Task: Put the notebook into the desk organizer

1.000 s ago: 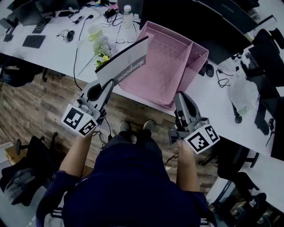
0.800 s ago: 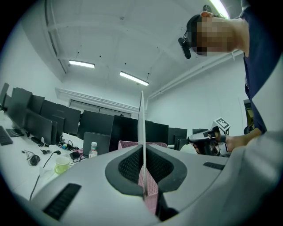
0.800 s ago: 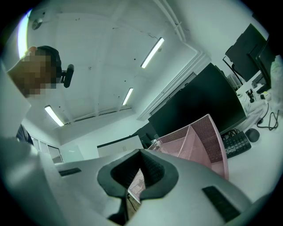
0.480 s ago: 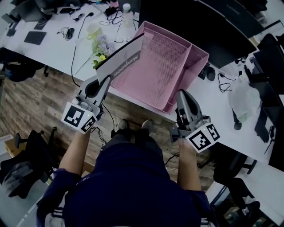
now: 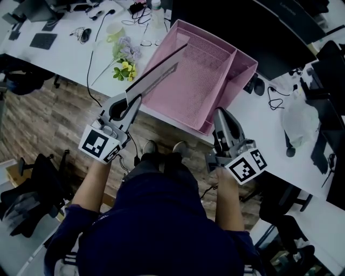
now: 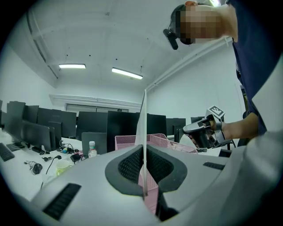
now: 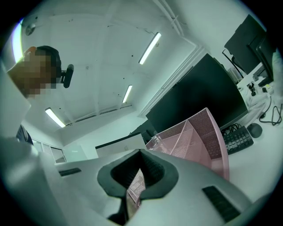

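Note:
My left gripper (image 5: 131,101) is shut on the lower corner of the white notebook (image 5: 157,71). The notebook stands almost edge-on, slanting up and right, with its far end over the left rim of the pink mesh desk organizer (image 5: 214,96). In the left gripper view the notebook (image 6: 144,132) is a thin vertical edge pinched between the pads of the left gripper (image 6: 144,178), with the organizer (image 6: 124,140) behind it. My right gripper (image 5: 221,116) hovers at the organizer's near right corner, shut and holding nothing. In its own view the right gripper (image 7: 138,178) faces the organizer (image 7: 201,134).
The organizer sits on a white desk (image 5: 70,54) near its front edge. Flowers (image 5: 124,63), a cup (image 5: 114,35), a bottle (image 5: 156,15) and cables lie to its left. A black monitor (image 5: 215,19) stands behind it, with a mouse (image 5: 254,85) and a plastic bag (image 5: 296,116) to the right.
The notebook has turned from showing its cover to nearly edge-on and swung right, toward the organizer's left compartment. The left gripper shifted slightly right. The right gripper stayed put.

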Motion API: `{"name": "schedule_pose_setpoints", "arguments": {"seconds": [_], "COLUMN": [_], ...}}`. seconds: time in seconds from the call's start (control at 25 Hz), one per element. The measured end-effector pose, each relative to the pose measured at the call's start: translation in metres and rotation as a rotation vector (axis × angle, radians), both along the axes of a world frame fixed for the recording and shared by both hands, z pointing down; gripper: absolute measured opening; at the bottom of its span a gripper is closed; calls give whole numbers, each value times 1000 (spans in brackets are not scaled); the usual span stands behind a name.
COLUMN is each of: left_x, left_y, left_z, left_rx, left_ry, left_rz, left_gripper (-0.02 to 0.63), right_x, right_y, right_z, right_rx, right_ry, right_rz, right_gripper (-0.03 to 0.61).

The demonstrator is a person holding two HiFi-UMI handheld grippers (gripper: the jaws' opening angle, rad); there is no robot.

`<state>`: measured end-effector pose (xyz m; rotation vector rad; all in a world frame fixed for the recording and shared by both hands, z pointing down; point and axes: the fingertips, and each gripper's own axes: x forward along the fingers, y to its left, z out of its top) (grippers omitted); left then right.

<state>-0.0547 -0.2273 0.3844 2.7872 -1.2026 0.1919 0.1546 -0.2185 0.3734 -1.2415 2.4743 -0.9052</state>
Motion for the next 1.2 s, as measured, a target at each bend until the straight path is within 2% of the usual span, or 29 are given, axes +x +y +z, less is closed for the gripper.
{"name": "schedule_pose_setpoints", "arguments": {"seconds": [0.56,0.96,1.2], "left_x": [28,54,67], "left_y": [26,39,45], "left_z": [18,33,41], "left_rx": [-6,-52,-63], "left_ry": [-70,-75,-114], "left_rz": [96,147,187], "left_gripper": [35,37,87], "right_x": [8,20,23], "right_y": [26,41,45], "right_z": [12,17,20], "right_rx": [-25,-30,-34], "right_ry": [-11,-15,-22], "right_rz": [34,54,62], "right_gripper": [5,5,5]}}
